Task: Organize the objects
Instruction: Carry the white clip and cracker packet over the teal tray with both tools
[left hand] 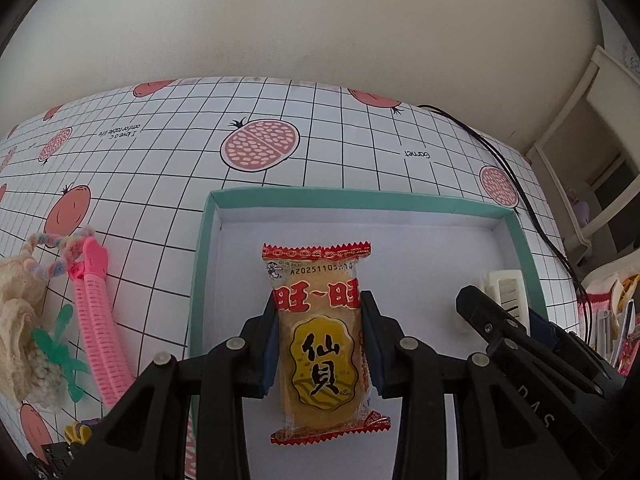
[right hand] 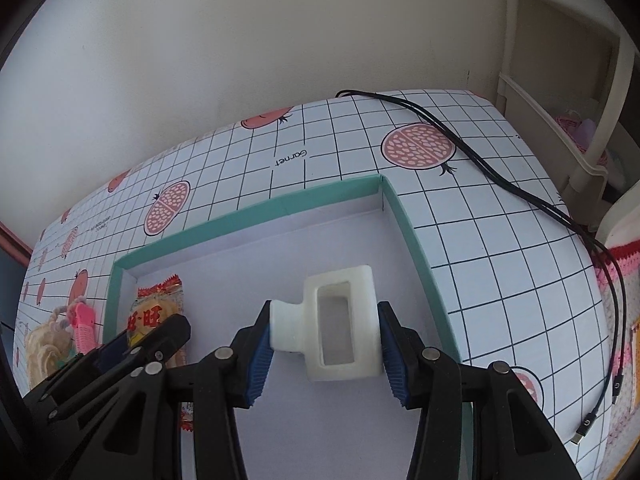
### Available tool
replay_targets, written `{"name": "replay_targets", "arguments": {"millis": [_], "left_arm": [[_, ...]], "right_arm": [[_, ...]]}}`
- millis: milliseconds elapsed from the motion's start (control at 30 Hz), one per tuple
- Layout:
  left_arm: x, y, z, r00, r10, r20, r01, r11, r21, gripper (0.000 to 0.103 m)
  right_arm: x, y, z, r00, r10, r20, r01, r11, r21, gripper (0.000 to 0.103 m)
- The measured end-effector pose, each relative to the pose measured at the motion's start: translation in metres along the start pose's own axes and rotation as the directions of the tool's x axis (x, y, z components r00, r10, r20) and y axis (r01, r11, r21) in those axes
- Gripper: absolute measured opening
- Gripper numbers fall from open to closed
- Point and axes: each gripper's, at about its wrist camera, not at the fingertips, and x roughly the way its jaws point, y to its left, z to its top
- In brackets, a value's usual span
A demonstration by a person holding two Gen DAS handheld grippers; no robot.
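rice cracker packet (left hand: 326, 344) held upright between the jaws of the left gripper (left hand: 320, 344), pinched at both long edges, above the white floor of the teal-rimmed box (left hand: 400, 197). cannot tell whether its lower end touches the floor or hangs just over it. white plastic hair claw clip (right hand: 340, 326) gripped in the same way by the right gripper (right hand: 326, 340), blue pads pressed on its two ends, over the right half of the same box.

judged as the placing step: both things already inside the box walls, not yet let go. next move probably asks to lower each thing until flat contact, then widen the jaws gently and draw back without dragging the light packet along.

both grippers side by side, near each other, pointed forward and downward into the box, the right one angled a little toward the far right corner.

left of the box, on the tabletop (left hand: 320, 120) with grid and pomegranate print, pink hair roller clip (left hand: 98, 320) and other small things waiting. black cable (right hand: 520, 196) along the right side, well apart from the box.
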Motion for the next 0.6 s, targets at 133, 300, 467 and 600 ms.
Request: {"name": "replay_targets", "arguments": {"millis": [133, 300, 467, 600], "left_arm": [[0.0004, -0.0003, -0.0002, 1.000, 0.003, 0.002, -0.003, 1.000, 0.000, 0.038], [0.0001, 0.0004, -0.0005, 1.000, 0.005, 0.003, -0.005, 1.000, 0.000, 0.038], [-0.0002, -0.0008, 0.0011, 1.000, 0.012, -0.006, -0.012, 1.000, -0.007, 0.038], [-0.0057, -0.0028, 0.0045, 1.000, 0.013, -0.007, -0.013, 1.000, 0.000, 0.038]], "right_arm": [[0.0001, 0.0005, -0.0004, 1.000, 0.000, 0.001, 0.000, 1.000, -0.001, 0.051], [-0.0002, 0.0012, -0.0005, 1.000, -0.001, 0.000, 0.001, 1.000, -0.005, 0.052], [-0.0009, 0.0026, 0.0004, 1.000, -0.005, -0.003, 0.005, 1.000, -0.009, 0.052], [-0.0042, 0.0021, 0.0028, 1.000, 0.006, -0.005, -0.006, 1.000, -0.008, 0.052]]}}
